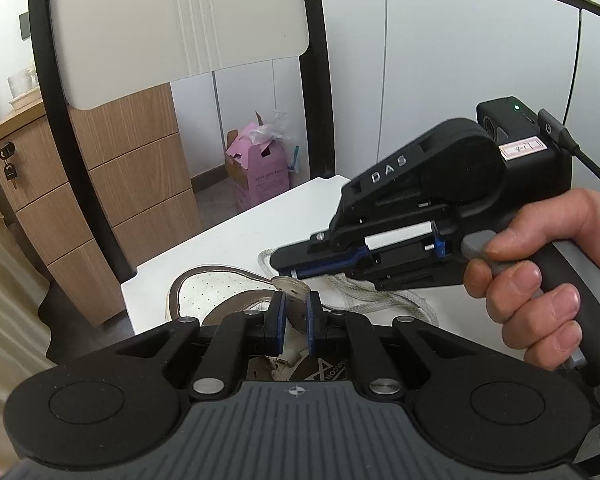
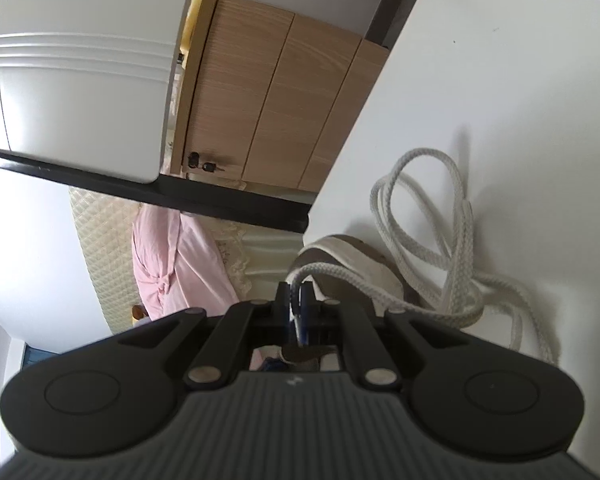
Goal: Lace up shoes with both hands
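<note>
Near the counter (image 1: 236, 236) edge sits the shoe (image 1: 216, 292), bare top beyond. Left hand-held gripper (image 1: 296, 316) pinches its tongue (image 1: 294, 290); right hand-held gripper (image 2: 296, 300), marked "DAS", clamps the lace (image 2: 432, 264).

On my left wrist feed, raised letters "DAS" stand on the black housing of the right tongs (image 1: 290, 270). Part of an inverted print, seemingly "CON", shows on the shoe's insole (image 1: 324, 372) beneath my left tongs (image 1: 296, 312). Print on the pink carton (image 1: 260, 176) is too small to read.
</note>
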The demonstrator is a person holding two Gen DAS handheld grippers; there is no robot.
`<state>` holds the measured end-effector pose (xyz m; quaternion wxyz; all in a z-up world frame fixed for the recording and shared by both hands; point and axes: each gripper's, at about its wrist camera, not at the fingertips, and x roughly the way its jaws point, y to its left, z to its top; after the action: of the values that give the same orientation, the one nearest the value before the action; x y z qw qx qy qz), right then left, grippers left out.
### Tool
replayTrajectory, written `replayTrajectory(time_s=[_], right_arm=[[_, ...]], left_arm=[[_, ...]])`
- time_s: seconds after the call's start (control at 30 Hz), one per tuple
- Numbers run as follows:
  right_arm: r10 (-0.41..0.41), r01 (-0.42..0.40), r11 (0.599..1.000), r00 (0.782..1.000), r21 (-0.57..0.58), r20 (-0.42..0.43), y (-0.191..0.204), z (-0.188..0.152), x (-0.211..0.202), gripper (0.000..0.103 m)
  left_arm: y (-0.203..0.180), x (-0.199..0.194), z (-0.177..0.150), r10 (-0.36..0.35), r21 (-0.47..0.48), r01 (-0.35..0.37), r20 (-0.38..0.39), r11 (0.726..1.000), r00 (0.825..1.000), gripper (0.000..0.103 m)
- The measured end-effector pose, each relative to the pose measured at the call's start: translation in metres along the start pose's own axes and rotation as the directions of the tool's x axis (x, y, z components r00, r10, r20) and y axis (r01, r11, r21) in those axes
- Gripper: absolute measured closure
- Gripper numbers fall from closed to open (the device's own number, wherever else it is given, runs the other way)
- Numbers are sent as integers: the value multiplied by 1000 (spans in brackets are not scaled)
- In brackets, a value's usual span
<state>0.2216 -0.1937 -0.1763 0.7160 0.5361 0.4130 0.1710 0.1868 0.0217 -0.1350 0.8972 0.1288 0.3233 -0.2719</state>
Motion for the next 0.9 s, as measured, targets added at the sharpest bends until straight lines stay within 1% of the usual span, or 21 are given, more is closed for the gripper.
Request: replayTrajectory(time_s=[0.13,0.3,0.47,0.57,0.67,0.7,0.77,0.8,0.83,0.87,0.9], right_arm=[[-20,20,1000,1000,-7,-17,-1,-4,-2,97],[-22,22,1000,1000,-13,-17,0,-5,-6,97],[-20,19,999,999,-27,-30,3,-8,-6,99],[-24,22,999,999,-46,-35,4,-9,-6,99],[-40,36,995,999,-95,-34,8,-9,-5,99],[-46,42,993,998,-108,-32,9,-9,-5,95],[-56,52,991,998,-126,-28,9,-9,-6,94],[-59,55,990,998,-128,-26,9,-9,-6,91],[-61,58,991,998,-124,-21,7,-8,-7,83],[-64,61,991,998,-121,-16,5,-8,-9,78],[-63,61,991,998,-117,-12,4,-8,-10,68]], left_arm=[[0,-1,-1,1,1,-1,3,1000,1000,92],[-1,-1,-1,3,9,-4,10,1000,1000,92],[-2,-1,-3,3,13,-3,14,1000,1000,92],[-2,-1,-3,2,12,-2,16,1000,1000,92],[-2,-1,-3,1,13,-1,17,1000,1000,92],[-2,-1,-3,1,13,-1,18,1000,1000,92],[-2,-1,-4,0,12,-1,18,1000,1000,92],[-2,-1,-3,0,12,-1,18,1000,1000,92],[-2,-1,-3,0,12,-1,18,1000,1000,92],[-2,-1,-3,0,11,-1,18,1000,1000,92],[-2,-1,-3,1,11,-1,19,1000,1000,92]])
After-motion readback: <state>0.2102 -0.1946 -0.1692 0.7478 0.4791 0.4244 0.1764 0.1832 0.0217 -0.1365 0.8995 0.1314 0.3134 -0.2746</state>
